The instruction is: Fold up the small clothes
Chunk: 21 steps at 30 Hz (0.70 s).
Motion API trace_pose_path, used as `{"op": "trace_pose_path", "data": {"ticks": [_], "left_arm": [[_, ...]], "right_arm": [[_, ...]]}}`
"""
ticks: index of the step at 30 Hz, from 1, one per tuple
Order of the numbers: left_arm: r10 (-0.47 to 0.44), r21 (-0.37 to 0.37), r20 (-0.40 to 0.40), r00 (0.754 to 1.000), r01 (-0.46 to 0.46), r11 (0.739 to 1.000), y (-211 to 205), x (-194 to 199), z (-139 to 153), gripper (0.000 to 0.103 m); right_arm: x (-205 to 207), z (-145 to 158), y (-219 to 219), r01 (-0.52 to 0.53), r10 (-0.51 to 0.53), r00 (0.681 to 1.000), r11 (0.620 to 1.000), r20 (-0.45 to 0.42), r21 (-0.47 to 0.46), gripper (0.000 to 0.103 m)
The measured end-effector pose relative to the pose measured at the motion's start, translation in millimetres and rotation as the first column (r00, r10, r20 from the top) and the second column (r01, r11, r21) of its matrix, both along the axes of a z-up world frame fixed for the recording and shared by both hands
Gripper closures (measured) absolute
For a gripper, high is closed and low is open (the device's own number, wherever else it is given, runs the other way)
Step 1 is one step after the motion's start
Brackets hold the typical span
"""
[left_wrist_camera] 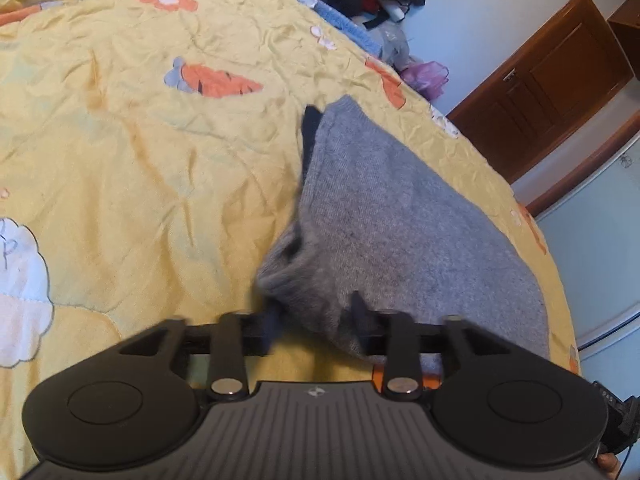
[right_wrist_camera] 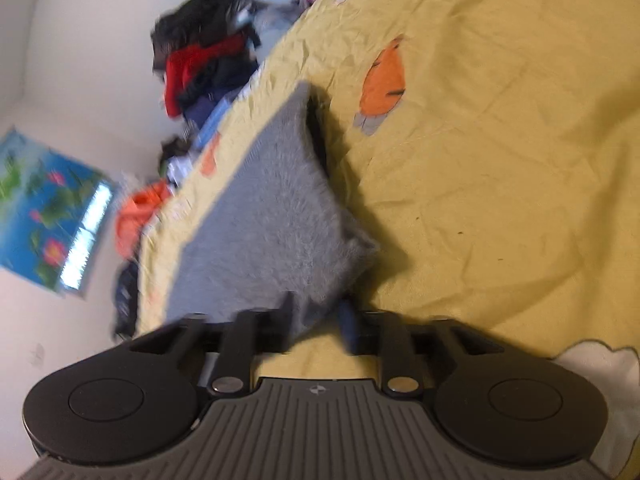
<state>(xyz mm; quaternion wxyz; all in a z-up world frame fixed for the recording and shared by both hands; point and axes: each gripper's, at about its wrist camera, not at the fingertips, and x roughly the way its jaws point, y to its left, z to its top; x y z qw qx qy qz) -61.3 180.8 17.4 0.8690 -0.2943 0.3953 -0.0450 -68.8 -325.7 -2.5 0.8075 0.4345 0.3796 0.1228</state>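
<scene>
Garment: a grey knitted garment (left_wrist_camera: pixel 400 224) with a dark navy edge lies folded on the bed, near the bed's side edge; its near corner is bunched up just ahead of the left hand-held gripper.
Bed: a crumpled yellow quilt (left_wrist_camera: pixel 140 140) with orange carrot and flower patches covers it.
Left hand-held gripper (left_wrist_camera: pixel 316 316): fingers apart; the garment's near hem lies between and over them, and no firm pinch on the cloth shows.
Right hand-held gripper (right_wrist_camera: pixel 316 316): fingers apart, a corner of the grey garment hanging down between them; the view is blurred, so contact with the pads cannot be told.
Right wrist view of garment: the grey piece (right_wrist_camera: pixel 272 216) rises to a peak, its dark edge on the side toward the quilt's orange patch.
Beyond the bed: a heap of dark and red clothes (right_wrist_camera: pixel 204 64) sits at the far end.
Wall: a blue flowered poster (right_wrist_camera: pixel 48 208).
Door: brown wooden door (left_wrist_camera: pixel 560 76) beside the bed.
</scene>
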Motion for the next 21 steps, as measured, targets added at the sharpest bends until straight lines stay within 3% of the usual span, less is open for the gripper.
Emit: {"op": "trace_pose_path", "data": {"ticks": [1,2,4,7,8,10,11,12,13,17,21], "left_arm": [[0.018,0.006,0.023,1.000,-0.018,1.000,2,-4,5,0.028],[0.047,0.014,0.045,0.998,-0.048,0.999,4,-7,9,0.015],[0.102,0.004,0.065,0.993,-0.102,0.995,9,-9,11,0.014],[0.140,-0.048,-0.025,0.990,-0.141,0.989,11,5,-1,0.015],[0.148,-0.051,-0.006,0.989,-0.148,0.988,6,5,-1,0.015],[0.142,-0.047,-0.019,0.990,-0.142,0.989,-2,10,-3,0.028],[0.149,-0.033,-0.031,0.988,-0.150,0.988,-6,13,-4,0.061],[0.146,-0.026,-0.058,0.988,-0.148,0.989,-7,17,-7,0.092],[0.139,-0.044,-0.089,0.986,-0.144,0.989,-7,20,-13,0.092],[0.116,-0.066,-0.060,0.991,-0.120,0.991,6,9,-2,0.094],[0.069,-0.018,-0.049,0.996,-0.070,0.997,23,-8,11,0.094]], "right_arm": [[-1,1,-3,0.013,-0.014,1.000,1.000,0.015,0.025,0.042],[-1,0,-5,0.022,-0.023,0.999,0.999,0.027,0.050,0.039],[3,-1,-7,0.029,-0.031,0.999,0.997,0.024,0.066,0.038],[14,-2,-1,0.024,-0.025,0.999,0.998,0.028,0.056,0.038],[19,-2,1,0.023,-0.025,0.999,0.998,0.031,0.054,0.038],[30,-2,10,0.017,-0.019,0.999,0.998,0.032,0.052,0.040],[33,-2,13,0.020,-0.022,0.999,0.999,0.029,0.046,0.045],[36,-4,16,0.015,-0.016,1.000,0.999,0.018,0.041,0.070],[40,-7,19,-0.004,0.003,1.000,0.999,0.006,0.051,0.091],[31,-9,25,-0.041,0.041,0.999,0.999,0.003,0.019,0.092],[3,9,12,-0.083,0.082,0.996,0.996,0.029,0.022,0.093]]}}
